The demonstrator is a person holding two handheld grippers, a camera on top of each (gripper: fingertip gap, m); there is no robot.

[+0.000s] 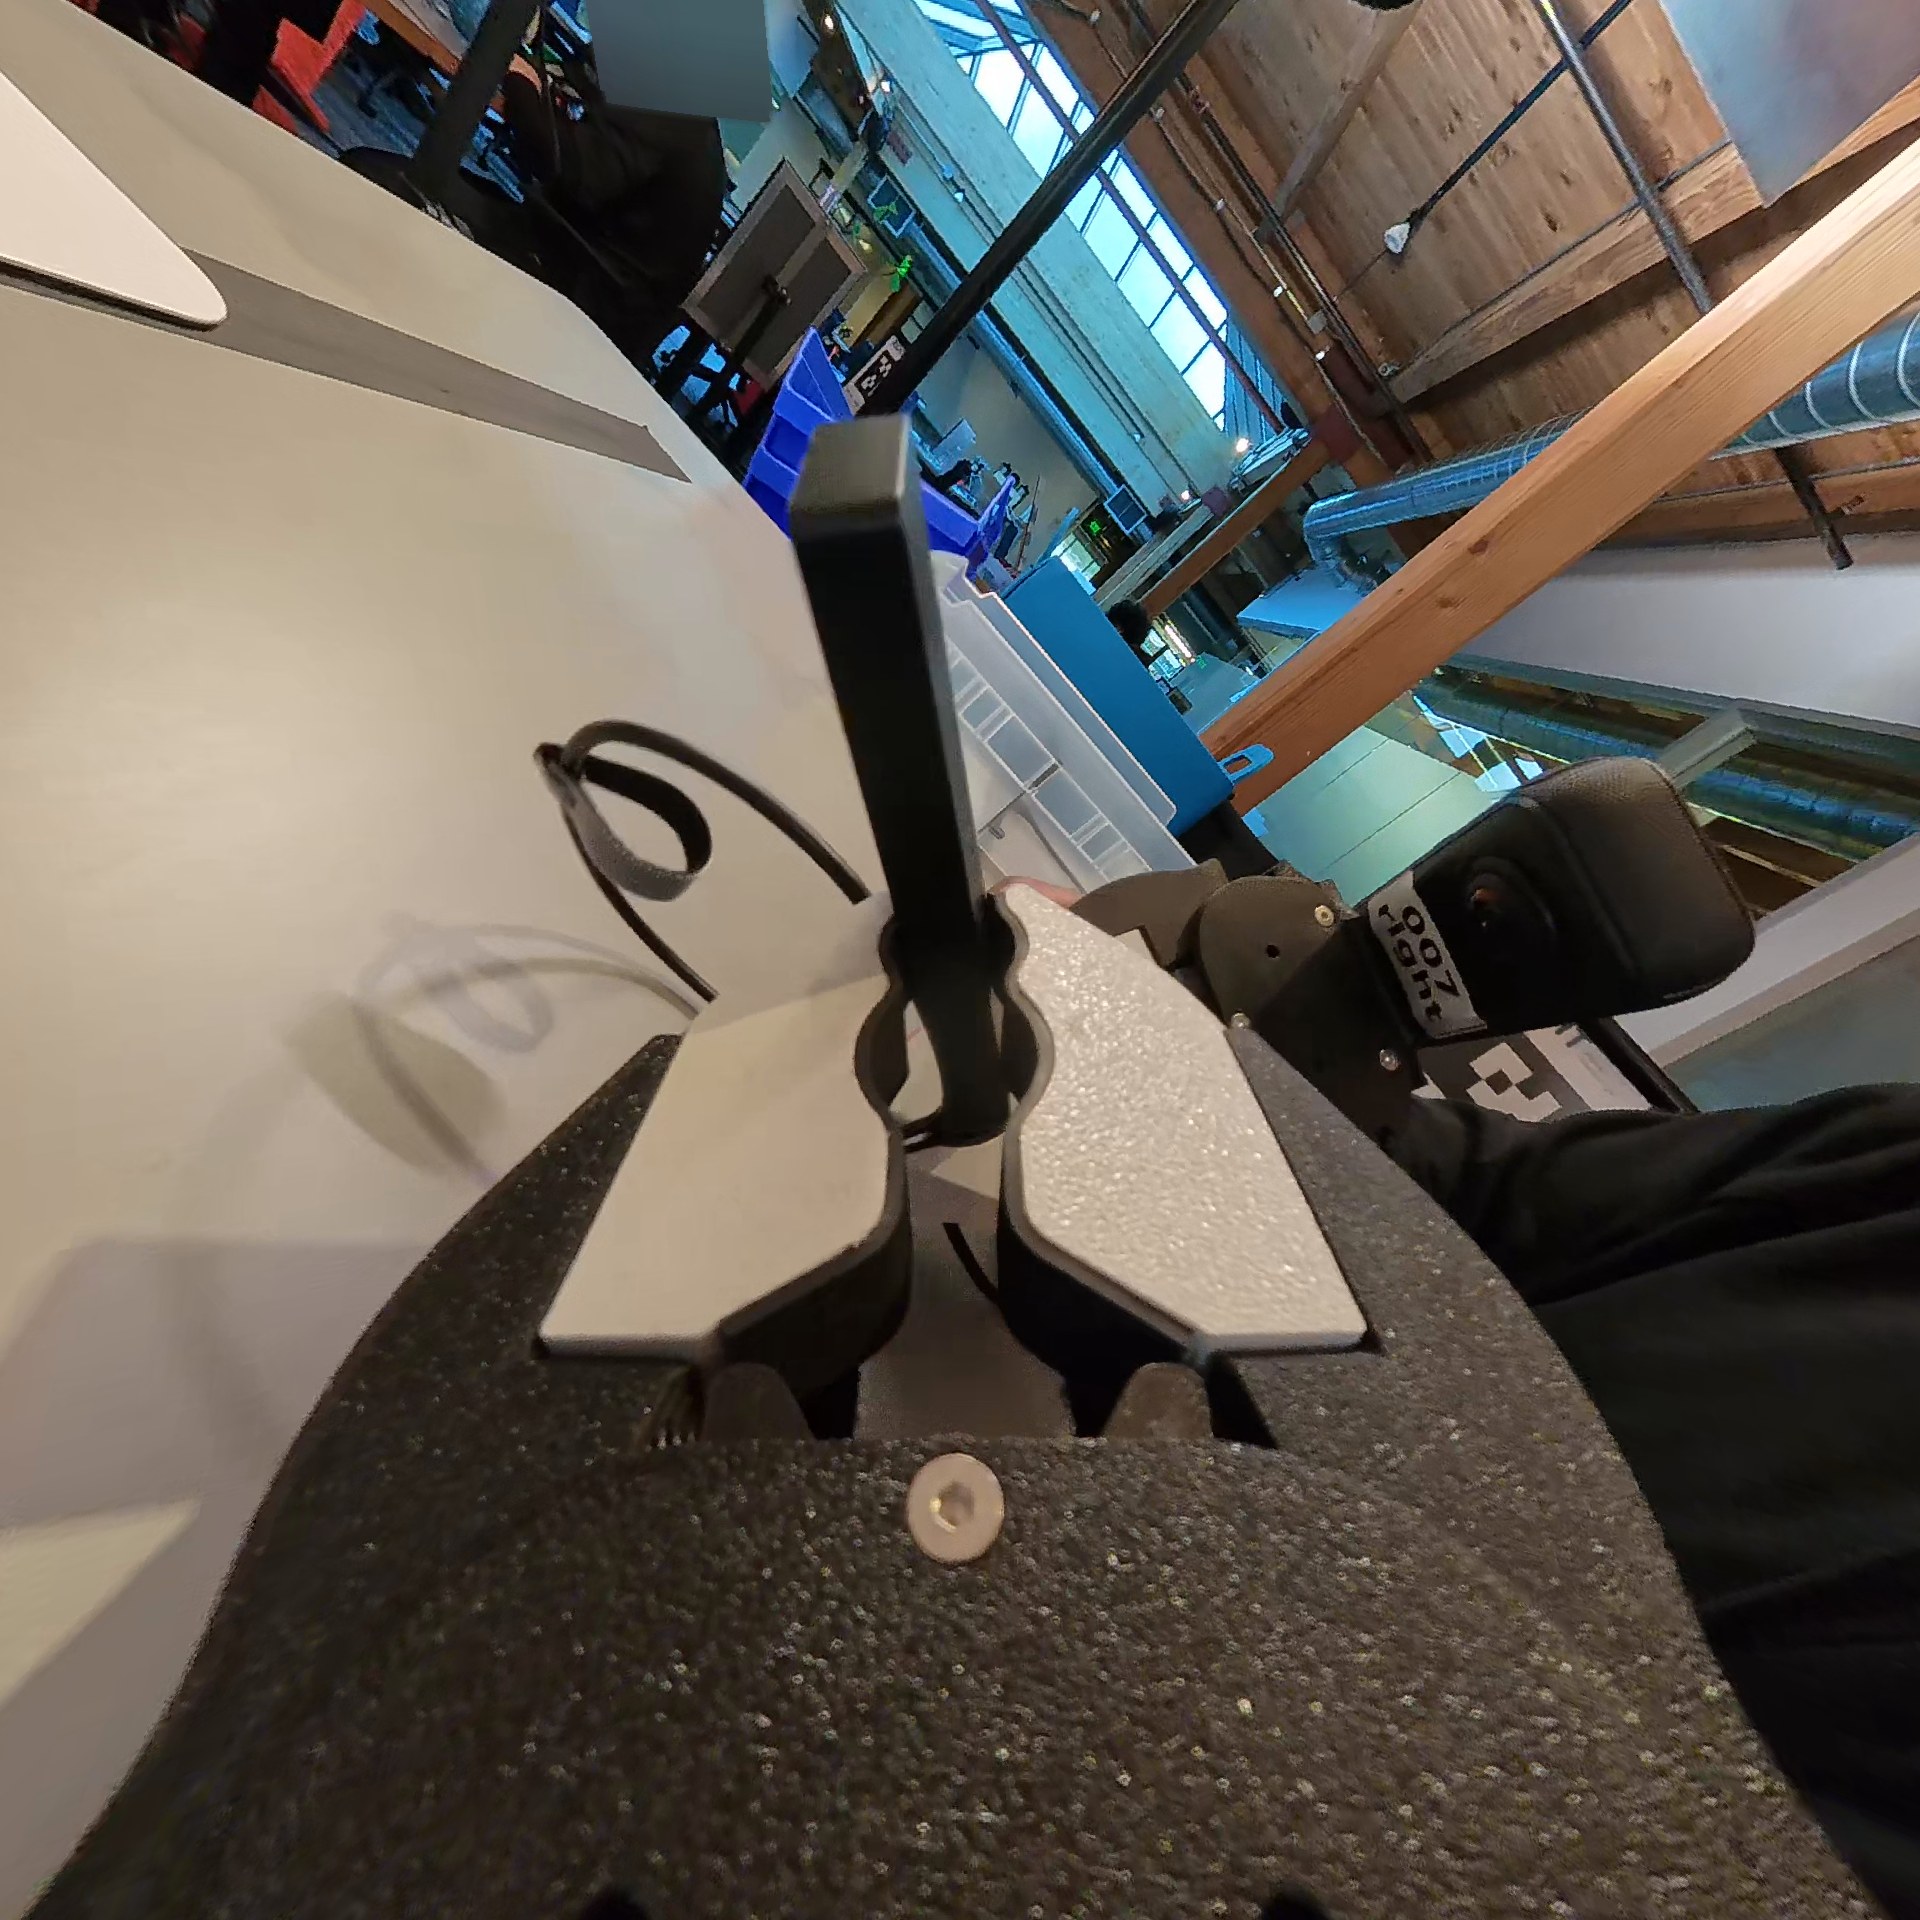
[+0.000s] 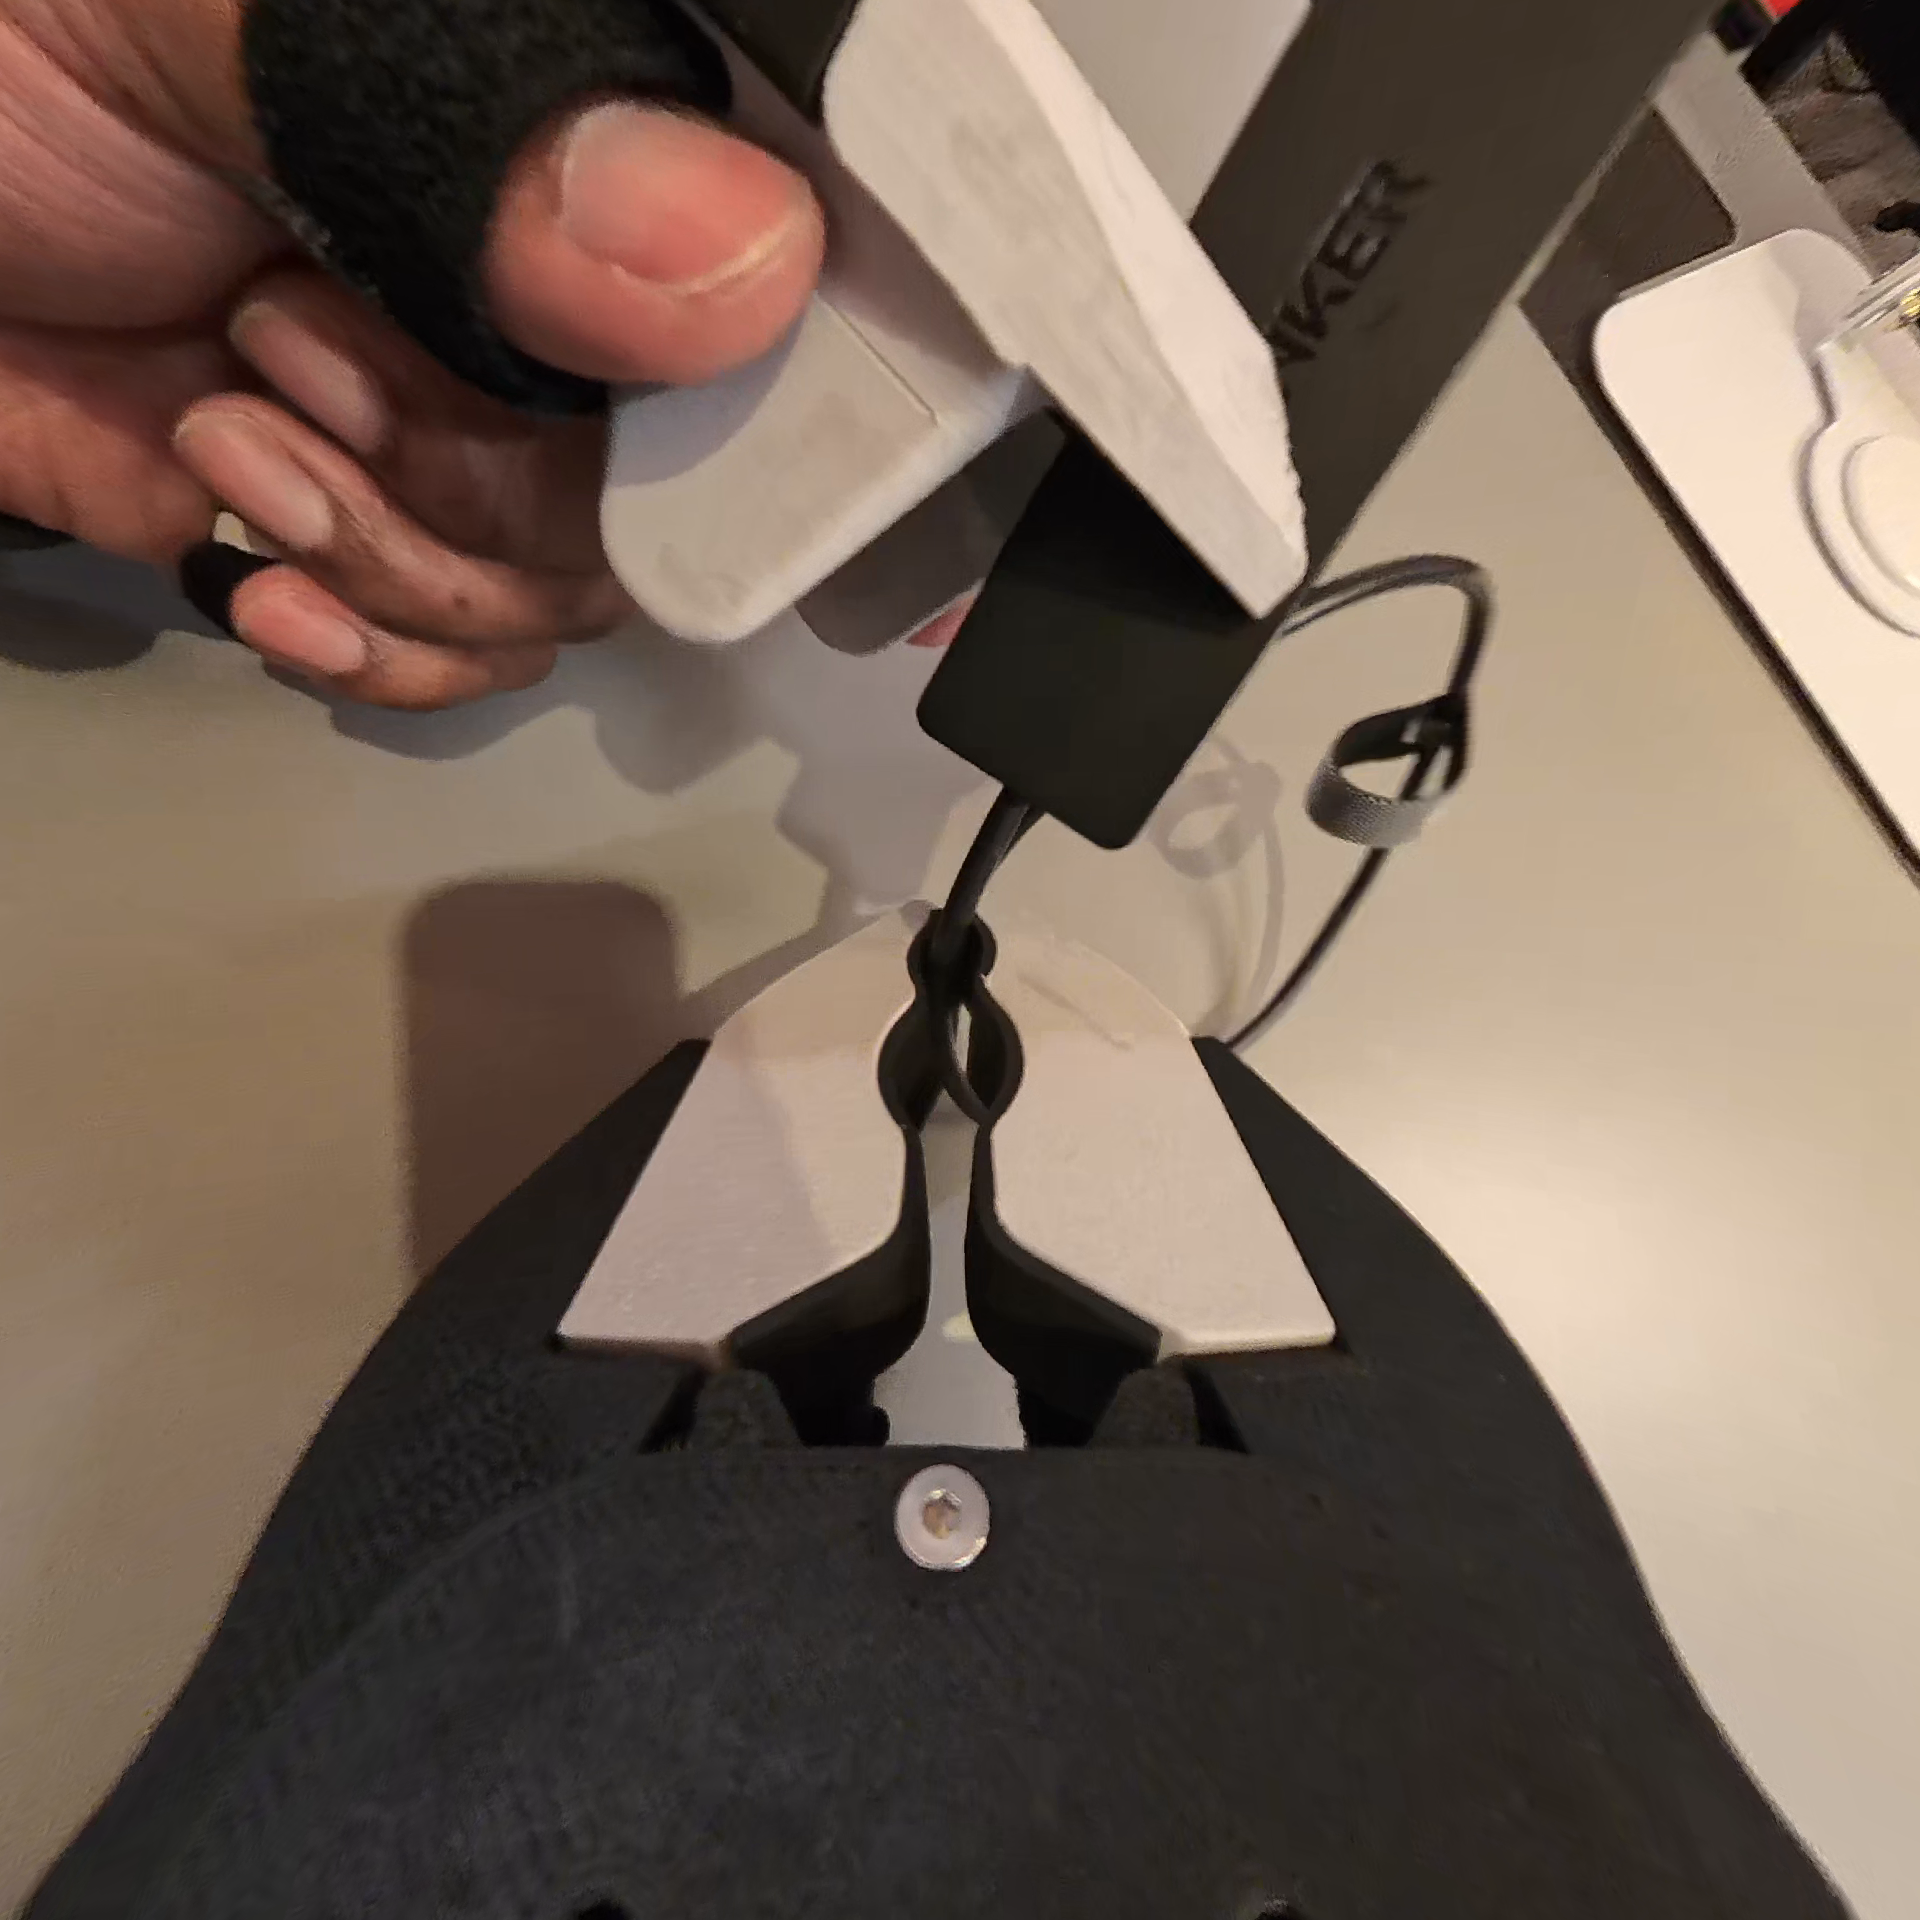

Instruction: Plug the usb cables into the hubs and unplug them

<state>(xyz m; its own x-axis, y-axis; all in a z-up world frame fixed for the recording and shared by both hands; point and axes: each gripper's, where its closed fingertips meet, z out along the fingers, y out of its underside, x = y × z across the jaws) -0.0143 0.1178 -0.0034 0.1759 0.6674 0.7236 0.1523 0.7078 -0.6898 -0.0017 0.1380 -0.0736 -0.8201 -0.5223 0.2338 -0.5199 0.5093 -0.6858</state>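
My left gripper [image 1: 951, 935] is shut on a long black USB hub [image 1: 883, 675] and holds it edge-on above the table, with both pads pressed against its flat sides. The right wrist view shows the hub [image 2: 1091, 675] clamped between the left gripper's white fingers [image 2: 1060, 291], with a hand behind them. My right gripper [image 2: 951, 951] is shut on the black cable [image 2: 987, 862] just below the point where it leaves the hub's lower end. The cable sits in the notch between the fingertips. The right gripper's body [image 1: 1507, 935] shows at the right of the left wrist view.
The black cable trails over the pale table [image 1: 260, 623] with a grey strap loop [image 2: 1371, 779] on it. A clear cable [image 1: 468, 977] lies beside it. A white flat device [image 2: 1714, 416] sits at the right, and a clear plastic bin [image 1: 1039, 727] stands beyond the table edge.
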